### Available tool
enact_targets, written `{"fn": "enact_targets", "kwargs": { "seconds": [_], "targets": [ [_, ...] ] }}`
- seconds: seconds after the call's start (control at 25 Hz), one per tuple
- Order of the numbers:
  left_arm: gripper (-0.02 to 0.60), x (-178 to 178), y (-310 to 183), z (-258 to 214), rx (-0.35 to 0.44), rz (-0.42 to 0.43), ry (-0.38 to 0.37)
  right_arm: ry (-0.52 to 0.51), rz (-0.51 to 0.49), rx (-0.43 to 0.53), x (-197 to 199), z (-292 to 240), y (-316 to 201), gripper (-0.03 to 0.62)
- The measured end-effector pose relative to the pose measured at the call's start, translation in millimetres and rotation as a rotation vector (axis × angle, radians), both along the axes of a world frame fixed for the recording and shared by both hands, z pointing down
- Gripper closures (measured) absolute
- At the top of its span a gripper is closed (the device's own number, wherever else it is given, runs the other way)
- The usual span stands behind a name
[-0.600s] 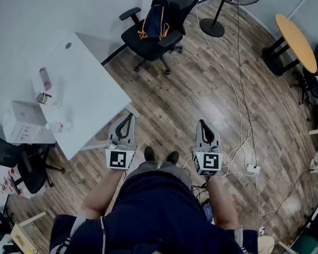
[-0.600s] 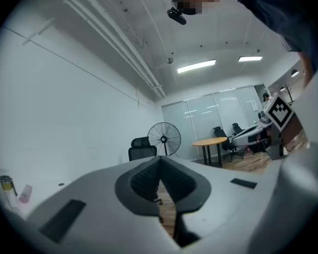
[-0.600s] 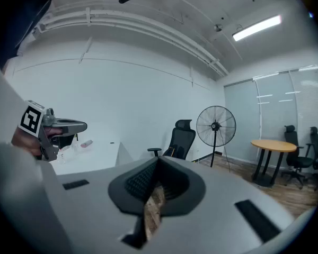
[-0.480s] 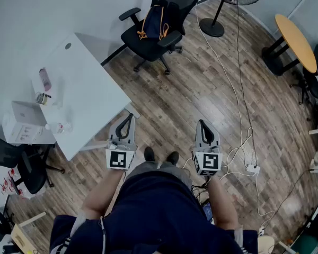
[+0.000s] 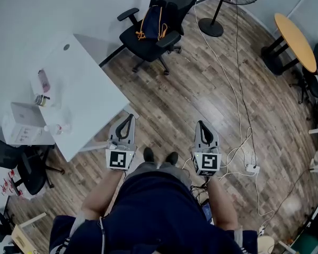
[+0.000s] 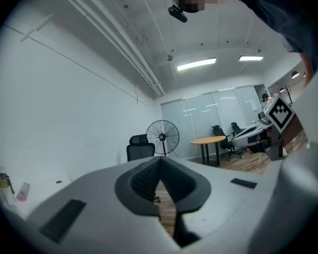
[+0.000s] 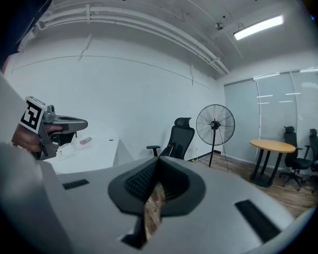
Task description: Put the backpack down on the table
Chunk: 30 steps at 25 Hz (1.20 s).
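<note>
A dark blue backpack (image 5: 152, 23) with orange trim sits on the seat of a black office chair (image 5: 158, 33) at the far side of the room. It also shows small in the right gripper view as the backpack (image 7: 167, 151). The white table (image 5: 87, 97) stands to the left of the chair. My left gripper (image 5: 128, 117) and right gripper (image 5: 201, 124) are held in front of the person's body, far from the backpack. Both are shut and hold nothing, as the left gripper (image 6: 160, 160) and right gripper (image 7: 159, 160) show in their own views.
On the table's left part lie a pink bottle (image 5: 43, 80), a jar (image 5: 41, 98), a plastic bottle (image 5: 58, 127) and a white box (image 5: 21, 121). A standing fan (image 5: 212, 25), a round wooden table (image 5: 294, 36), floor cables (image 5: 238, 89) with a power strip (image 5: 252, 168), and another black chair (image 5: 24, 168) surround me.
</note>
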<state>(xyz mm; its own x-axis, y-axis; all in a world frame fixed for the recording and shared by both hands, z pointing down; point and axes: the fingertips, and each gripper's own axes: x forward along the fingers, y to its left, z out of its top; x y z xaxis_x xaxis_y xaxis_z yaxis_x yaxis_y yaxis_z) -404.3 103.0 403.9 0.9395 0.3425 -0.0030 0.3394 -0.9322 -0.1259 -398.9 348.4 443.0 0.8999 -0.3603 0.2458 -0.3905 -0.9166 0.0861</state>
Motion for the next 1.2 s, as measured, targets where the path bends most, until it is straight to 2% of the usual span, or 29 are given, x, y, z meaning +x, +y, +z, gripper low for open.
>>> {"fn": "enact_targets", "kwargs": {
  "seconds": [0.44,0.68,0.88,1.0,1.2],
  "targets": [
    [0.572,11.3,11.1,8.2,0.002,0.032,-0.034,-0.013,0.005,-0.037,1.8,0.8,9.2,0.595],
    [0.414,16.5,20.3,18.4,0.028,0.071,-0.064,-0.006,0.008,-0.029,2.6,-3.5,22.0,0.595],
    [0.256,27.9,34.2,-1.6,0.01,0.07,-0.027,-0.003,0.002,-0.019,4.8,-7.3,35.2,0.595],
    [0.212,36.0,46.4,-5.6,0.016,0.076,-0.029,0.002,-0.013,-0.008,7.1,-11.1,46.8,0.595],
    [0.192,51.3,64.0,-6.6,-0.021,0.058,-0.05,0.011,-0.057,0.002,15.7,-12.1,62.0,0.595]
  ]
}}
